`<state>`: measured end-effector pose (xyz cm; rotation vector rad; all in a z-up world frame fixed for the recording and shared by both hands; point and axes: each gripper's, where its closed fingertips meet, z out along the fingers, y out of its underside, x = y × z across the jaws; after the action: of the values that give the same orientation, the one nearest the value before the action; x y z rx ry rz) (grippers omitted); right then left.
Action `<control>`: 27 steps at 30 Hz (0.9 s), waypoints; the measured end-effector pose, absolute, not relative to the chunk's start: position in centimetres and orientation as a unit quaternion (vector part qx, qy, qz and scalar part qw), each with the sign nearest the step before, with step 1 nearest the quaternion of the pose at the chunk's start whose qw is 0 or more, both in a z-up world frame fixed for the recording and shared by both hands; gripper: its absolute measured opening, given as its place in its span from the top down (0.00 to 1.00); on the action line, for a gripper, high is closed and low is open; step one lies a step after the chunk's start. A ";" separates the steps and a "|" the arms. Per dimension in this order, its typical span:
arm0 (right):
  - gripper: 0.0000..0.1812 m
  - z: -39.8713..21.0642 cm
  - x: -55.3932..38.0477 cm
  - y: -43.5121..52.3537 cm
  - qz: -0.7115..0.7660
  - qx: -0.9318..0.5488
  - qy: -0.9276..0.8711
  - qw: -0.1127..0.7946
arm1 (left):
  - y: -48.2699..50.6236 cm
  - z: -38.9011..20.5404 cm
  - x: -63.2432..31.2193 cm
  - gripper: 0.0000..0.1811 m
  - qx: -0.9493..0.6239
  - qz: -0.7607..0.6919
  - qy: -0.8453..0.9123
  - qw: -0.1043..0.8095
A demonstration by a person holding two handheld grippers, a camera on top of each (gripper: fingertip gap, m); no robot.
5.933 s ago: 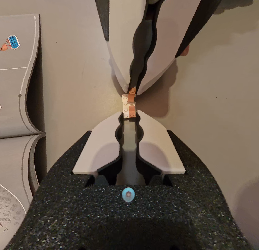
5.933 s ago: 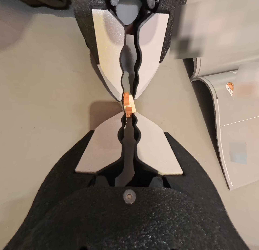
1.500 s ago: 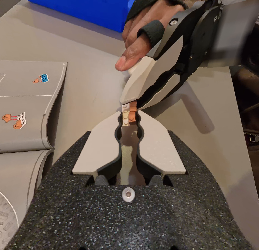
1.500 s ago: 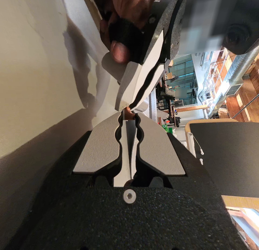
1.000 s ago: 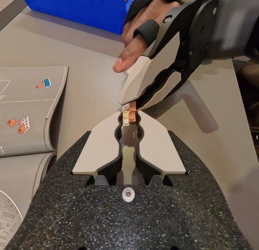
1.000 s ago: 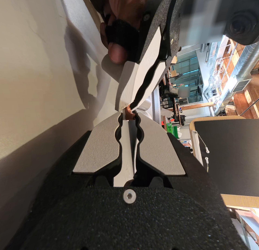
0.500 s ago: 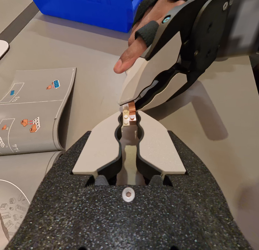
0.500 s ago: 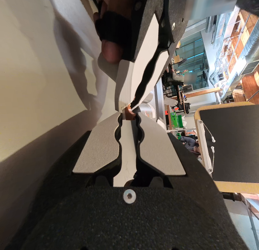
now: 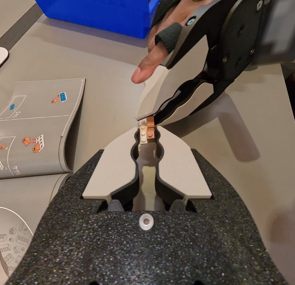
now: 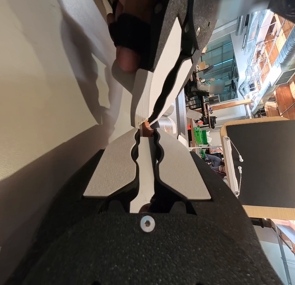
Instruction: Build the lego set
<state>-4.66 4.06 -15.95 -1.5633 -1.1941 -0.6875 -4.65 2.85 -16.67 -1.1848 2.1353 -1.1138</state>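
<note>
The left gripper (image 9: 147, 131) has its jaws closed narrowly on a small lego assembly: a tan plate (image 9: 143, 136) with a brown brick (image 9: 150, 134) on its right half, both pinched between the fingertips and held above the tabletop (image 9: 103, 72). The right gripper (image 9: 152, 119) comes in from the upper right, tilted down, its jaws nearly together on a second brown brick (image 9: 150, 122) that sits at the far end of the plate, just beyond the first brick and touching it. A small white piece (image 9: 142, 121) shows beside that brick at the plate's far end; what it is cannot be told. A hand (image 9: 169, 37) in a black fingerless glove grips the right gripper, one finger stretched along its upper finger. In the right wrist view the scene is turned on its side: the right gripper (image 10: 146, 131) has a brown brick (image 10: 146, 131) at its fingertips, and the left gripper (image 10: 146, 122) meets it from above, tip to tip, with a gloved hand (image 10: 127, 37) behind it. To the left on the tabletop lies an open booklet (image 9: 39, 125) with grey pages and pictured building steps. A blue bin (image 9: 95, 10) stands at the far edge of the tabletop, well apart from the grippers.
</note>
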 end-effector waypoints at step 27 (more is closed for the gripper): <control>0.83 -14.7 -4.8 4.0 -0.300 -0.608 -0.493 0.545 | 3.4 -15.8 -4.4 0.90 -0.459 -0.448 0.738 0.208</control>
<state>-4.85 3.99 -14.66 -1.4421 -1.1695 -0.7104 -4.38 3.43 -15.85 -1.2769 2.0544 -1.2474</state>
